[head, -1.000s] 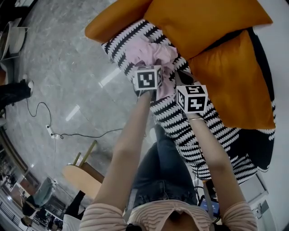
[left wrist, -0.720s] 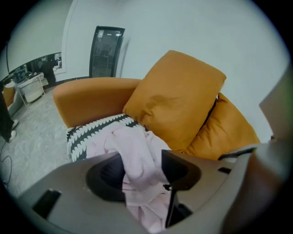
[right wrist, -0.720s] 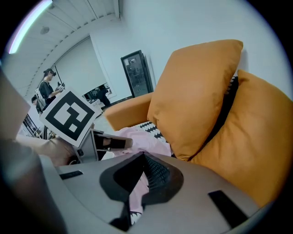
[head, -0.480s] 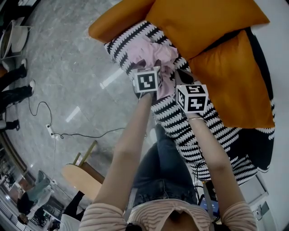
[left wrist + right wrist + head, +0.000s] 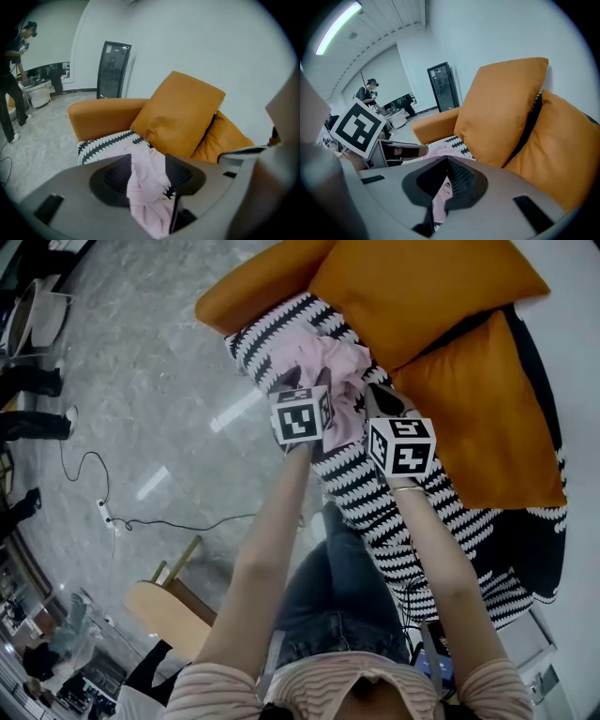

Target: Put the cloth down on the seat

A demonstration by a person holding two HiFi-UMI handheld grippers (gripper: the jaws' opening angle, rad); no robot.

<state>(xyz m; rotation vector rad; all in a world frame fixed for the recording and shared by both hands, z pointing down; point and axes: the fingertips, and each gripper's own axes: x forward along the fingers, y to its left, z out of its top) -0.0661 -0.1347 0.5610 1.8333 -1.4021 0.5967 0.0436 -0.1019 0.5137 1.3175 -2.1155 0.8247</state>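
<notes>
**Desk:** What's the count?

**Photographer:** One pink cloth (image 5: 330, 371), bunched at the front of a single seat (image 5: 361, 488) with a black-and-white patterned cover. Two orange cushions (image 5: 422, 287) (image 5: 478, 418) lean behind it, and one orange armrest (image 5: 253, 292) closes the far end. There are two grippers, one in each hand.

**Desk:** Anything around it, or in the way?

**Photographer:** A cable (image 5: 122, 517) trails over the grey floor (image 5: 141, 381), and a wooden stool (image 5: 169, 592) stands beside the person's legs. A dark glass-fronted cabinet (image 5: 111, 70) stands in the background, with a bystander (image 5: 11, 89) well apart from the seat. In the head view the two marker cubes (image 5: 300, 416) (image 5: 403, 446) mask the jaws, and the left cube overlaps the cloth's near edge.

**Desk:** And the hands?

**Photographer:** Both forearms (image 5: 272, 531) (image 5: 441, 549) reach forward side by side, with the grippers angled down at the seat. The left gripper (image 5: 147, 171) has just been opening its jaws, which stand wide apart. The cloth shows in the gap, with neither pad pressing it. The right gripper (image 5: 446, 164) has its jaws close together, with a sliver of pink in the slit. Whether they pinch it cannot be told.
</notes>
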